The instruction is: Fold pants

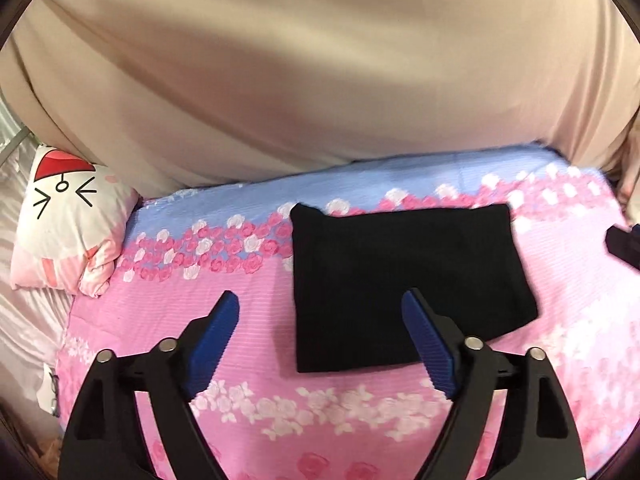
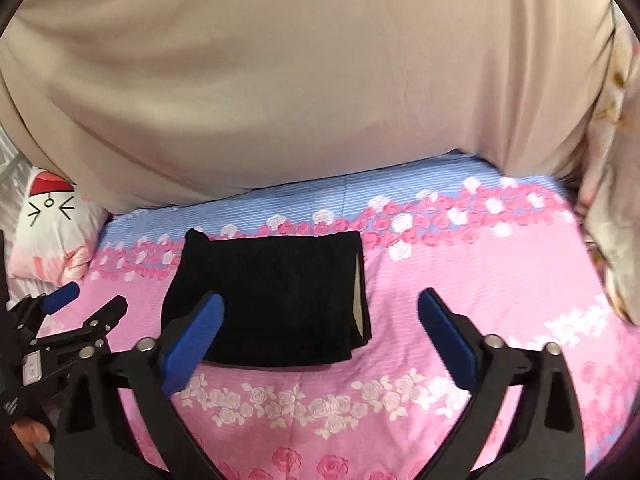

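Over at the far left of the bed, a white cartoon-face pillow (image 1: 66, 216) with a red cap and squinting eyes leans against the beige curtain (image 1: 320, 60) that hangs along the whole far side. Beside it spreads the bedsheet (image 1: 248, 288), pink with bands of roses and a pale blue strip along its far edge.

Next comes the left claw (image 1: 320, 312), held above the sheet with its blue pads (image 1: 216, 340) spread wide and nothing between them. Its right finger overlaps the near left part of the pants (image 1: 408, 284) in the left wrist view, though I cannot tell whether it touches the cloth.

Those black pants lie folded into a compact rectangle near the middle of the bed, flat on the pink part of the sheet, their far edge reaching the band of pink roses. In the right wrist view a pale lining shows along the right edge of the bundle.

To the right of the pants the right claw (image 2: 320, 312) hangs over the sheet, also spread wide and holding nothing, its left finger at the bundle's near left corner. At the far right a light floral cloth (image 2: 612, 216) bunches at the bed's edge.
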Demonstrator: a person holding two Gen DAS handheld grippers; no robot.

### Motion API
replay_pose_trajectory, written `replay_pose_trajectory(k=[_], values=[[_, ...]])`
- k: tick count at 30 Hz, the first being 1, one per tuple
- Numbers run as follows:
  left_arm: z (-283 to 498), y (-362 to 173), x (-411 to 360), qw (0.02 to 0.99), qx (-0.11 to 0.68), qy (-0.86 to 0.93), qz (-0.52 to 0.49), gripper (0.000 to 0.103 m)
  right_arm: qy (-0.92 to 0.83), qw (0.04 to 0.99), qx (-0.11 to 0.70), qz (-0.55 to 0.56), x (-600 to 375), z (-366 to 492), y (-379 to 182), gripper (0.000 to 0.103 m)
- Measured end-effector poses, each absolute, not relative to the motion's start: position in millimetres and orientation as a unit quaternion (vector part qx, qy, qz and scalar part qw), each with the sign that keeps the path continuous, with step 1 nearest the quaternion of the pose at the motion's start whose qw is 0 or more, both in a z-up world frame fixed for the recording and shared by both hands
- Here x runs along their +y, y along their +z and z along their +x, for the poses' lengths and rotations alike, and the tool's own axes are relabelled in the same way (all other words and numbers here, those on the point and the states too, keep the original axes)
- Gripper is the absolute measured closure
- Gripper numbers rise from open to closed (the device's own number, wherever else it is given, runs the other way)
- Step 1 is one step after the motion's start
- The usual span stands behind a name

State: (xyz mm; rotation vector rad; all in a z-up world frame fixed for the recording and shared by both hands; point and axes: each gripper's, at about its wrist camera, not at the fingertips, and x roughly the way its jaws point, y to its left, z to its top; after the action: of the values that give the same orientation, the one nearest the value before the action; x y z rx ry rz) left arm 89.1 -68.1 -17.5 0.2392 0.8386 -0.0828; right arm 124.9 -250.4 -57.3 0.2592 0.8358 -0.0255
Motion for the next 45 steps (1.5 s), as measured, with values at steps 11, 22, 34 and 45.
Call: replay_pose_trajectory(k=[11,22,34,45], values=[[98,-35,-76,0.894,0.435,-0.033,0.104,0.017,-0.043,0.895,0.426,0.125,-225,116,-72,0.005],[114,-56,-65,0.888,0.447,-0.019,0.106,0.017,-0.044,0.893,0.436,0.099,-206,136,-83,0.005],[137,-77,-63,0.879,0.466,-0.015,0.104,0.017,-0.043,0.883,0.459,0.088,-200,154,-102,0.005],[141,-80,-67,0.879,0.465,-0.020,0.105,0.017,-0.046,0.882,0.461,0.088,-200,154,-107,0.005]])
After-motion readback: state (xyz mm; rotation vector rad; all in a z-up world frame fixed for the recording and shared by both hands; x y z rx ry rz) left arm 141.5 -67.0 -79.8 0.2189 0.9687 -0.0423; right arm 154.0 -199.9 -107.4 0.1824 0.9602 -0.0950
